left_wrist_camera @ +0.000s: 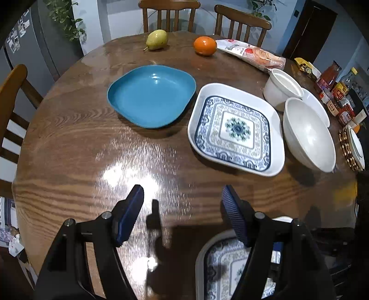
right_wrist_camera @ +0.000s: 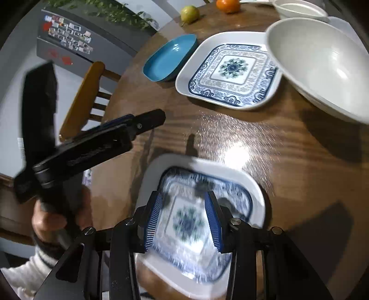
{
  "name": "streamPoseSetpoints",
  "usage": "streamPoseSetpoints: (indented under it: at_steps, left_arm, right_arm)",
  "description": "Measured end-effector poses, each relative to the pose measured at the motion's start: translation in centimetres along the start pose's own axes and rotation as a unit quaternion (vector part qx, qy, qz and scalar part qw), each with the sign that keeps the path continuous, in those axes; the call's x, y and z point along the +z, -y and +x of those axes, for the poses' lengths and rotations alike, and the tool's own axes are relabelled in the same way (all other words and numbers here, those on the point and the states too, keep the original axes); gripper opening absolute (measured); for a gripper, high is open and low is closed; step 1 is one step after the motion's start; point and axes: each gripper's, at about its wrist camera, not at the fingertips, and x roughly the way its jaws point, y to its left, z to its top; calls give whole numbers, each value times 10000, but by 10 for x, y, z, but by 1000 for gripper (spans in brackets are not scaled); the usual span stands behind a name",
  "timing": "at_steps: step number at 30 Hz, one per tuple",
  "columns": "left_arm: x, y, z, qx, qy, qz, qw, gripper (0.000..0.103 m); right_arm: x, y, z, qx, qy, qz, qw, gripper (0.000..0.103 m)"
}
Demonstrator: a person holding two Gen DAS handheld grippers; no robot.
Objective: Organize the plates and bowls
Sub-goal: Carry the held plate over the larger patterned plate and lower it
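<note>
A blue square plate (left_wrist_camera: 151, 94) lies mid-table, and a white square plate with a blue pattern (left_wrist_camera: 235, 128) lies to its right. A second patterned plate (right_wrist_camera: 200, 221) lies at the table's near edge; its corner shows in the left wrist view (left_wrist_camera: 221, 265). A large white bowl (left_wrist_camera: 307, 133) and a smaller white bowl (left_wrist_camera: 282, 88) stand at the right. My left gripper (left_wrist_camera: 183, 198) is open and empty above bare table. My right gripper (right_wrist_camera: 183, 203) is open, hovering over the near patterned plate. The left gripper also shows in the right wrist view (right_wrist_camera: 103, 133).
A pear (left_wrist_camera: 157, 39), an orange (left_wrist_camera: 205, 45) and a food packet (left_wrist_camera: 252, 54) lie at the far side. Jars and bottles (left_wrist_camera: 334, 92) crowd the right edge. A flat white plate (left_wrist_camera: 317, 106) lies behind the bowls. Wooden chairs (left_wrist_camera: 169, 15) surround the round table (left_wrist_camera: 69, 150).
</note>
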Motion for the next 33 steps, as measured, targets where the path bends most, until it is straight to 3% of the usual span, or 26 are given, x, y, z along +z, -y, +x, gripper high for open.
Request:
streamPoseSetpoints:
  at_steps: [8,14,16,21,24,27,33]
  left_arm:
    - [20,1,17,-58,-68,40,10000,70]
    - [33,3,27,-114,-102,81,9999,70]
    - [37,4,32,-166,-120,53,9998,70]
    - [42,12,45,-195,-230,84,9995,70]
    - [45,12,49,-203,-240,61,9995,70]
    - [47,9,52,-210,-262,34,9994,70]
    - [53,9,55,-273,-243,-20,9993,68]
  right_arm:
    - [24,6,6,-429,447,156,9980,40]
    - [22,16,-15,-108,612,562,9965,40]
    - [18,26,-27,-403,805,842,9924,40]
    - [23,44,-36,-670,1165,1361,9815,40]
    - [24,47,-40,-390,1300,1638,9771,40]
    - [21,42,-48,-390,1402,1636,9757,40]
    - [27,45,-45,-854,1580,1697,9690,40]
